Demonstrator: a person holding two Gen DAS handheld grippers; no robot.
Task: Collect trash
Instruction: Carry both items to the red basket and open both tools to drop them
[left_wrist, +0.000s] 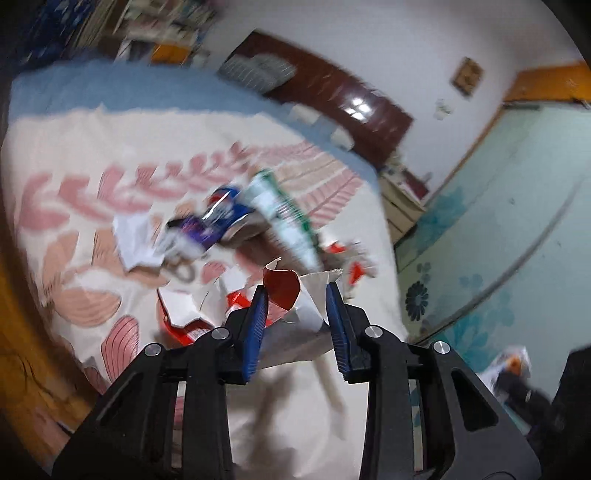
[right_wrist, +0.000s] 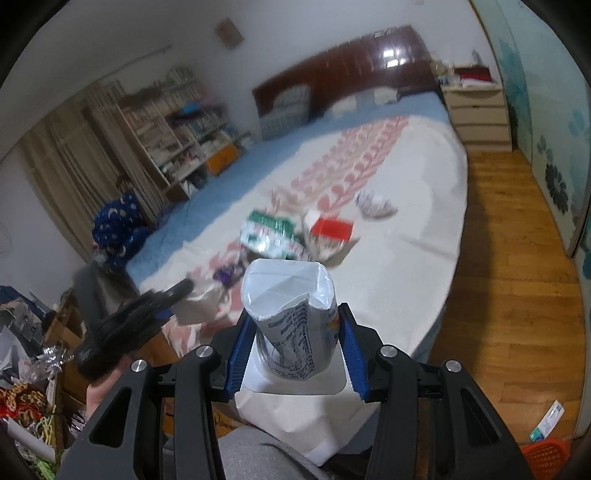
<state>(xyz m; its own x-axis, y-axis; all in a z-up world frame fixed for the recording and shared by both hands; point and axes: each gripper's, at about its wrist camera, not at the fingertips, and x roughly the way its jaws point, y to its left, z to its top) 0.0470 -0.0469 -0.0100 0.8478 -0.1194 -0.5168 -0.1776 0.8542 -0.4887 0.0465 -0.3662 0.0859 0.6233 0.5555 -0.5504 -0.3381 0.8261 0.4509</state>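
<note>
Trash lies scattered on the bed's floral blanket (left_wrist: 92, 155): a green-and-white packet (left_wrist: 284, 218), a blue-purple wrapper (left_wrist: 218, 221) and crumpled white paper (left_wrist: 133, 240). My left gripper (left_wrist: 295, 291) is shut on a torn red-and-white carton piece (left_wrist: 282, 291), whose edges meet both blue pads. In the right wrist view this left gripper (right_wrist: 184, 291) shows at the left, blurred. My right gripper (right_wrist: 295, 314) is shut on a crumpled silver-white printed packet (right_wrist: 286, 332), held upright. Beyond it lie the green-and-white packet (right_wrist: 269, 232), a red-and-white box (right_wrist: 330, 230) and a crumpled wrapper (right_wrist: 375, 205).
A dark headboard (right_wrist: 369, 51), a bookshelf (right_wrist: 177, 122) and a nightstand (right_wrist: 476, 110) ring the bed. Wooden floor (right_wrist: 509, 258) runs along the right, with an orange basket (right_wrist: 546, 454) and a small box (right_wrist: 550, 421). A person's grey-clad leg (right_wrist: 258, 454) is below my right gripper.
</note>
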